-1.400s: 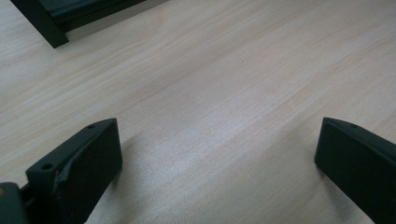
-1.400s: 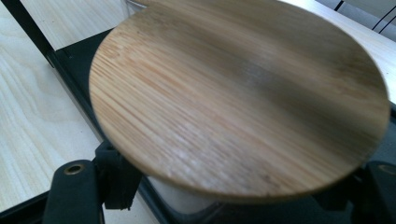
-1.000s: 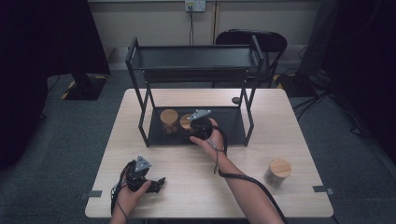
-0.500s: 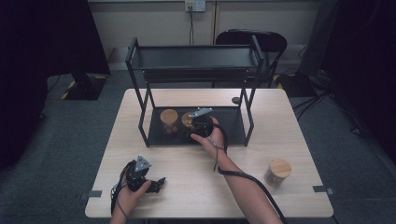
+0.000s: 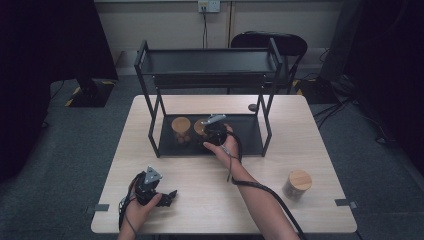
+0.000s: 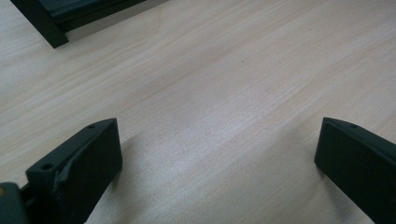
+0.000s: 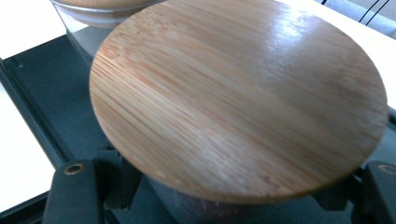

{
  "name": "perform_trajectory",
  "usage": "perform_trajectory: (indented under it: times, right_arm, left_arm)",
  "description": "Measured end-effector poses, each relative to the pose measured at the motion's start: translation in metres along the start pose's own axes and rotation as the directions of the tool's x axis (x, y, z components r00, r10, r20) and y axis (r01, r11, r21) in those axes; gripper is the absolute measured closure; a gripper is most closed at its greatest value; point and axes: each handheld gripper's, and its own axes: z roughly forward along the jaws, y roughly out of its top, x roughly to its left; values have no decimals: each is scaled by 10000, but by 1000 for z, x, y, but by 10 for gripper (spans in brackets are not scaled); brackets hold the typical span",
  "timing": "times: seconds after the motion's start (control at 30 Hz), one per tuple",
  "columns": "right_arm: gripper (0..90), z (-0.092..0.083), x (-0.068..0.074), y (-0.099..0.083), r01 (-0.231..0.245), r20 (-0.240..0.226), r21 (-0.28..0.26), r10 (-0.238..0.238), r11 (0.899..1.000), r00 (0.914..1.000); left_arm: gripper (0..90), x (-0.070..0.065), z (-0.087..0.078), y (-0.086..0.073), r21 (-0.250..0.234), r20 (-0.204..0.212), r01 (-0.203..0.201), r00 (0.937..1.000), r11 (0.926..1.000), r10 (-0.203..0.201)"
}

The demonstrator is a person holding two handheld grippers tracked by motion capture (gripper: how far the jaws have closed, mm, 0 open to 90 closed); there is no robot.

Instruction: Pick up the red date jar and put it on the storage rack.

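On the lower shelf (image 5: 247,136) of a black rack, my right gripper (image 5: 212,132) is shut on a glass jar with a round bamboo lid (image 5: 200,126). In the right gripper view that lid (image 7: 238,98) sits right above the gripper (image 7: 229,205), with a black finger (image 7: 74,191) on each side of the jar's body. A second lidded jar (image 5: 180,128) stands just to its left, close beside it (image 7: 93,14). My left gripper (image 5: 167,197) rests near the table's front left edge, open, with bare wood between its jaws (image 6: 219,158).
The two-tier rack (image 5: 205,62) stands at the back middle of the wooden table (image 5: 200,175); its uprights frame the lower shelf. A third bamboo-lidded jar (image 5: 298,184) stands alone at the front right. A rack foot (image 6: 46,28) shows beyond the left gripper.
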Motion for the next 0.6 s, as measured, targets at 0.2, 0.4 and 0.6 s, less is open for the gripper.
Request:
perform_trajectory:
  times: [0.2,0.4,0.6]
  right_arm:
    - [255,3,0,0,-16,-20,-22,16,10000,10000]
    - [254,6,-1,1,-42,22,-62,42,10000,10000]
    - [254,8,-3,1,-139,-31,-116,138,9998,9999]
  left_arm:
    - [3,0,0,0,-2,1,4,10000,10000,-4]
    - [3,0,0,0,-7,-3,-2,10000,10000,2]
    - [3,0,0,0,-10,-5,-2,10000,10000,2]
